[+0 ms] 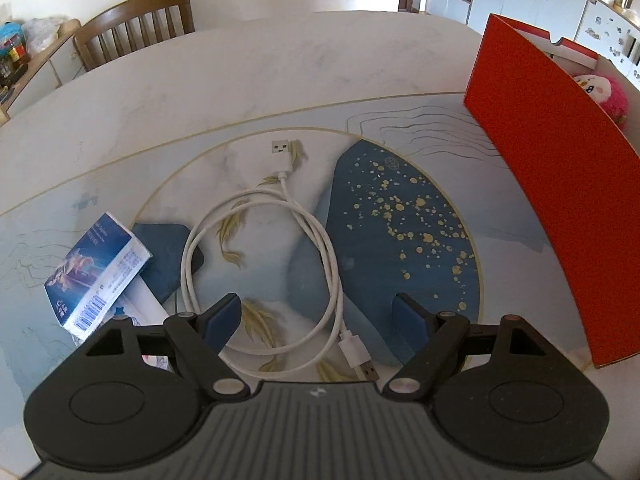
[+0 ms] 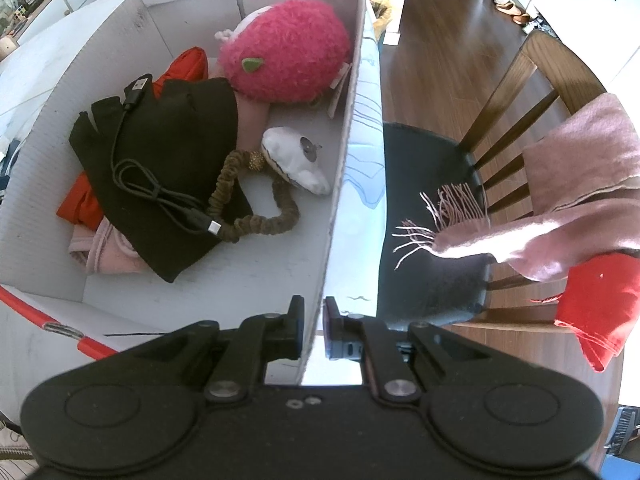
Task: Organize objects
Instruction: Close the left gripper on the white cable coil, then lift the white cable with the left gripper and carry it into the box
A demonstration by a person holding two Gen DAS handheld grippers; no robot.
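Observation:
A coiled white USB cable (image 1: 264,264) lies on the patterned table mat (image 1: 400,208). My left gripper (image 1: 318,316) is open just above its near loop, one finger on each side. A blue tissue packet (image 1: 94,272) lies to the left. The red box (image 1: 560,184) stands at the right. My right gripper (image 2: 314,320) is shut on the box's right wall (image 2: 348,128). Inside the box are a pink plush toy (image 2: 286,48), a black cable (image 2: 136,148), black cloth (image 2: 176,152), a brown scrunchie (image 2: 256,220) and a white plush (image 2: 296,160).
A wooden chair (image 1: 136,28) stands at the table's far side. Another chair (image 2: 480,184) to the right of the box carries a pink scarf (image 2: 560,200) and a red cloth (image 2: 596,308). The white tabletop (image 1: 240,72) stretches beyond the mat.

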